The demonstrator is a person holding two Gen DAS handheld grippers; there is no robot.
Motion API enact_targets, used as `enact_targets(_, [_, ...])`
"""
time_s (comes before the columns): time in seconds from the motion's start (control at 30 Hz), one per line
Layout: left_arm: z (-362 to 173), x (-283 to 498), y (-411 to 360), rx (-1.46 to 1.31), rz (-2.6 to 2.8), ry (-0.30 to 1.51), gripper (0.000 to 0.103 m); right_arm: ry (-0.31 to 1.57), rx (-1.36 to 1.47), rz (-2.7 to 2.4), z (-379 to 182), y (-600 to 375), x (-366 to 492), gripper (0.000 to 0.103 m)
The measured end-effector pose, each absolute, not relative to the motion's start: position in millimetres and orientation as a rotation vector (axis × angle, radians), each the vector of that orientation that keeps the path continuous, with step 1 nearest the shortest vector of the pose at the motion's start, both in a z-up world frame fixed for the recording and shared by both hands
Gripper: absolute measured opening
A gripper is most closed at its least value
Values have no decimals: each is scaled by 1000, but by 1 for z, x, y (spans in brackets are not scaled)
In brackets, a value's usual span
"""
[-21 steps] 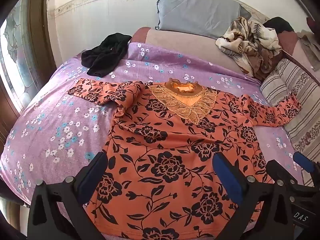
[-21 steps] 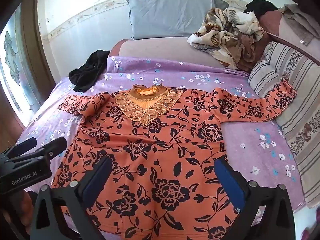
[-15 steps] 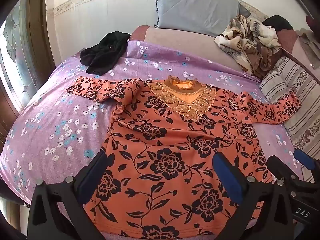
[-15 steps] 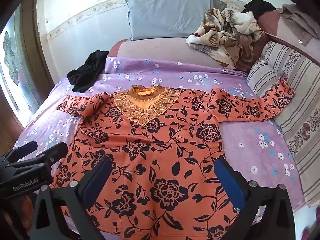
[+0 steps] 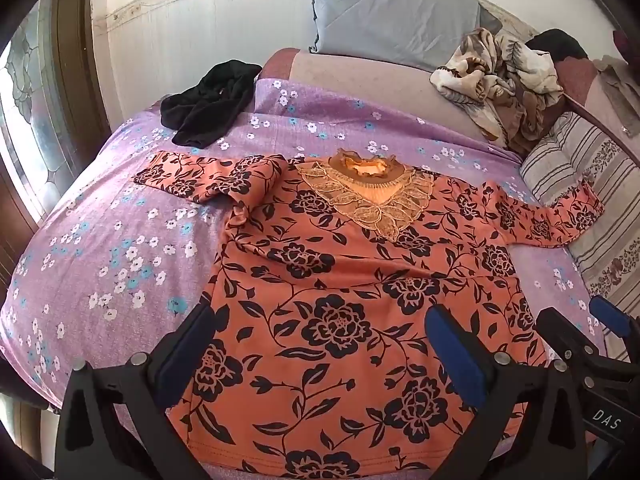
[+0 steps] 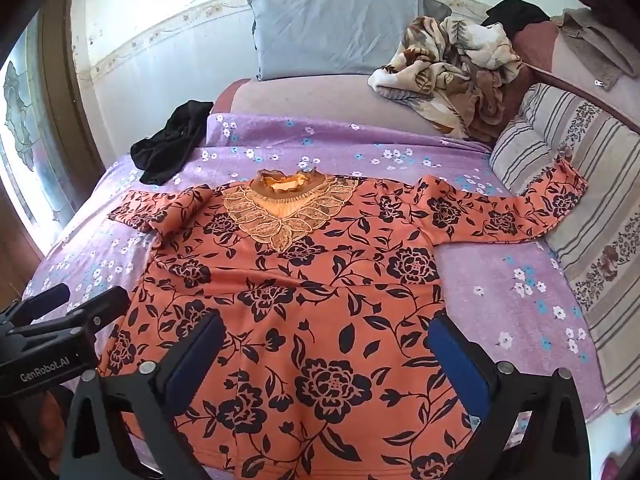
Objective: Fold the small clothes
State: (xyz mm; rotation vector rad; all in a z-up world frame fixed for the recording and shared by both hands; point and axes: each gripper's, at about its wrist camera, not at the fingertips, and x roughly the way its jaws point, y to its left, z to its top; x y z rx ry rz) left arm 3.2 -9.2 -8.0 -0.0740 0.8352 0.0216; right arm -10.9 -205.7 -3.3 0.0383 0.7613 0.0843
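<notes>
Hem of orange top (image 5: 340, 264) between wide-open left gripper (image 5: 320, 344) and right gripper (image 6: 324, 344) — bedspread (image 5: 120, 240) bare alongside.

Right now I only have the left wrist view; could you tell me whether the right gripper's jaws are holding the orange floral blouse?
Observer: No. The right gripper has its jaws wide apart above the hem of the orange floral blouse, gripping nothing.
Operator: Thank you. Where does my left gripper sit from that side?
Observer: The left gripper hangs over the purple flowered bedspread, its tips at the blouse's side edge.
</notes>
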Motion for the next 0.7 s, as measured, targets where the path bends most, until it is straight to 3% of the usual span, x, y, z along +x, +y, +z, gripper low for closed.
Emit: enact_targets(0.7, [-13,8,-11,-78,-58,828,103,756,32,88,0,-205,-8,103])
